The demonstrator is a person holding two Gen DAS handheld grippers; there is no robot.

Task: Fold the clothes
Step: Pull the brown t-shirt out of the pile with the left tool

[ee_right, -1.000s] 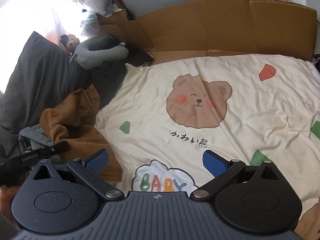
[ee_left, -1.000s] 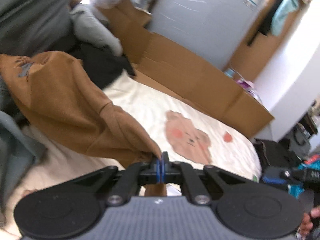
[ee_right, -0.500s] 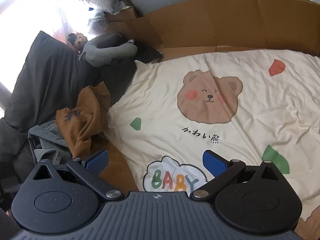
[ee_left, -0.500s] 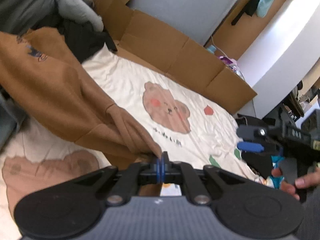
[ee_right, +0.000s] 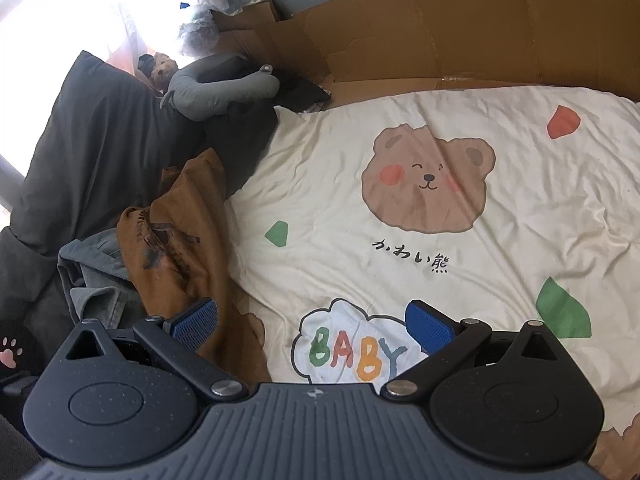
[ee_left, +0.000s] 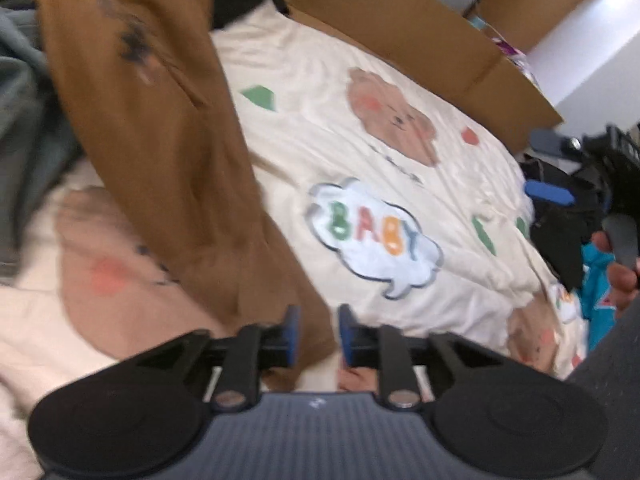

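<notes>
A brown sweatshirt [ee_left: 160, 128] with a dark print lies stretched along the left side of a cream bear-print quilt [ee_left: 320, 120]. My left gripper [ee_left: 319, 332] hovers low over the sweatshirt's near end. Its jaws are opening, with a fold of brown cloth lying loose in the gap and the pads off it. In the right wrist view the sweatshirt [ee_right: 176, 248] lies rumpled beside the quilt [ee_right: 520, 220]. My right gripper [ee_right: 312, 320] is wide open above the "BABY" print with nothing in it; its left finger is over the brown cloth's edge.
A cardboard wall [ee_right: 440, 40] borders the far side of the bed. A dark grey pillow [ee_right: 100, 140], a grey neck pillow [ee_right: 224, 92] and a grey garment [ee_right: 92, 276] lie at the left. Teal clothing [ee_left: 596, 280] and a person's hand [ee_left: 620, 276] show at the right edge.
My left gripper has come down toward the quilt and its jaws have parted, letting go of the brown sweatshirt, which now lies lower and flatter. The right gripper has hardly moved.
</notes>
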